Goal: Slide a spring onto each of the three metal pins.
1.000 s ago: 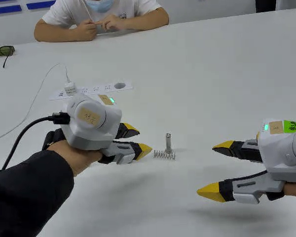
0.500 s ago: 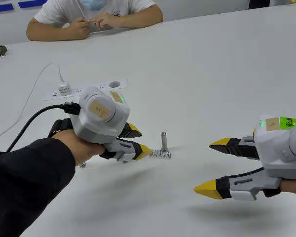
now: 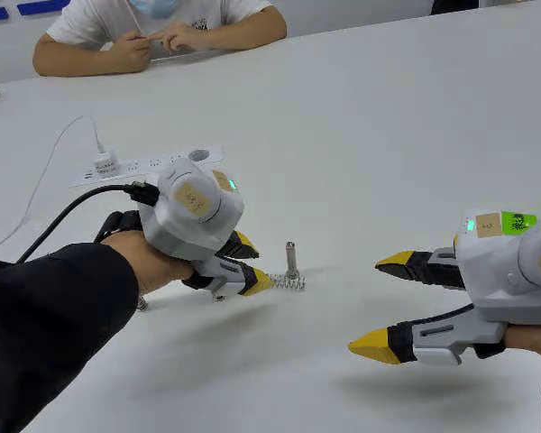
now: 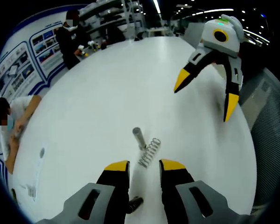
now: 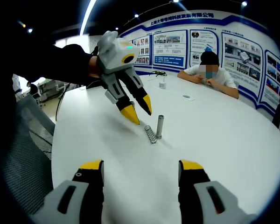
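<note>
Since the spring lies beside the pin, nothing's on yet; left gripper half-open, right gripper wide, both empty.

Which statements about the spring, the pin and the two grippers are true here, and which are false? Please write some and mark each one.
1. The spring lies on its side on the table, beside the upright pin. True.
2. The spring is threaded onto the pin. False: it lies on the table next to the pin's base.
3. The right gripper holds the spring. False: its jaws are open and empty, away from the spring.
4. The left gripper has its jaws open, with the tips close to one end of the spring. True.
</note>
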A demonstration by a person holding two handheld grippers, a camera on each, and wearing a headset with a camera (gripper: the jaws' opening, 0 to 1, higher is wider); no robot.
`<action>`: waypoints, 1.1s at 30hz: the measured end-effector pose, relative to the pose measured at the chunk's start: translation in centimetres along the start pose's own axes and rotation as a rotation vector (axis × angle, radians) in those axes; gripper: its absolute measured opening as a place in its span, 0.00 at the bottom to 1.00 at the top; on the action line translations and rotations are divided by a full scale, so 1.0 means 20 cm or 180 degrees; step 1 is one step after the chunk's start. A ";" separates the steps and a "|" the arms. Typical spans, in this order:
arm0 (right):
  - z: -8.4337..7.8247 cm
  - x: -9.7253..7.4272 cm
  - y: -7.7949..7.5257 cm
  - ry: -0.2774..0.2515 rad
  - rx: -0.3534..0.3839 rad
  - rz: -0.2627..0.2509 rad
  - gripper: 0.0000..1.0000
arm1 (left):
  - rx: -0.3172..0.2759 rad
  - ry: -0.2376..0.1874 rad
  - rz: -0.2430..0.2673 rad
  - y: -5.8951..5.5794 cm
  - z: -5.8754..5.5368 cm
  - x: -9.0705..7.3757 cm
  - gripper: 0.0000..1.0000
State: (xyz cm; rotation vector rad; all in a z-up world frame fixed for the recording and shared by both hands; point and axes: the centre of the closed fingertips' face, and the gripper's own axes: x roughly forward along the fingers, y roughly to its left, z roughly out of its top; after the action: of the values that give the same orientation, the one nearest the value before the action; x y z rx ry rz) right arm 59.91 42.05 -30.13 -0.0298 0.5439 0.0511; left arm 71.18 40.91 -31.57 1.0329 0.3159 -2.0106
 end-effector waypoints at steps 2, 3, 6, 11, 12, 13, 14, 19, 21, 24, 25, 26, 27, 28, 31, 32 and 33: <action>0.00 0.00 0.00 0.0000 0.0005 0.0001 0.66 | 0.0004 0.0018 -0.0026 -0.01 0.00 0.01 0.25; 0.00 0.00 0.00 -0.0001 0.0005 0.0002 0.66 | 0.0014 0.0026 -0.0034 -0.01 0.00 0.02 0.24; 0.00 0.00 0.00 0.0008 0.0007 0.0005 0.66 | 0.0075 0.0070 -0.0055 -0.02 -0.01 0.03 0.23; -0.01 0.00 -0.01 0.0011 0.0016 0.0002 0.66 | 0.0107 0.0118 -0.0078 -0.01 -0.02 0.06 0.22; -0.01 0.00 -0.01 0.0010 0.0019 -0.0001 0.66 | 0.0101 0.0128 -0.0088 -0.01 -0.02 0.06 0.22; -0.01 0.00 -0.01 0.0010 0.0021 -0.0004 0.66 | 0.0102 0.0136 -0.0094 -0.01 -0.02 0.07 0.21; -0.01 0.00 -0.01 0.0008 0.0023 -0.0005 0.66 | 0.0109 0.0144 -0.0106 -0.02 -0.01 0.07 0.21; -0.01 0.00 -0.01 0.0003 0.0033 -0.0012 0.66 | 0.0220 0.0253 -0.0159 -0.03 -0.03 0.10 0.21; -0.01 0.00 -0.02 0.0001 0.0036 -0.0017 0.66 | 0.0225 0.0268 -0.0171 -0.03 -0.03 0.10 0.20; -0.01 0.00 -0.02 -0.0006 0.0041 -0.0018 0.66 | 0.0230 0.0283 -0.0197 -0.04 -0.02 0.11 0.19; -0.01 0.00 -0.02 -0.0005 0.0041 -0.0019 0.66 | 0.0235 0.0291 -0.0204 -0.04 -0.02 0.11 0.19; -0.01 0.00 -0.02 -0.0003 0.0039 -0.0019 0.66 | 0.0239 0.0299 -0.0209 -0.04 -0.02 0.11 0.19; -0.01 0.00 -0.02 -0.0003 0.0040 -0.0020 0.66 | 0.0239 0.0310 -0.0220 -0.04 -0.03 0.12 0.18; -0.01 0.00 -0.02 -0.0006 0.0043 -0.0019 0.66 | 0.0229 0.0325 -0.0224 -0.04 -0.03 0.12 0.18; -0.01 0.00 -0.02 -0.0013 0.0044 -0.0023 0.66 | 0.0213 0.0358 -0.0252 -0.05 -0.05 0.12 0.17; -0.01 0.00 -0.02 -0.0015 0.0046 -0.0023 0.66 | 0.0216 0.0381 -0.0266 -0.06 -0.06 0.12 0.16; -0.01 0.00 -0.02 -0.0014 0.0046 -0.0023 0.66 | 0.0219 0.0399 -0.0275 -0.06 -0.07 0.12 0.15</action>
State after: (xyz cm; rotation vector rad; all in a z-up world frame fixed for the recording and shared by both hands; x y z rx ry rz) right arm 59.78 41.64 -30.26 -0.0176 0.5396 0.0401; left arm 70.18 41.03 -34.44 1.2099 0.3657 -2.0501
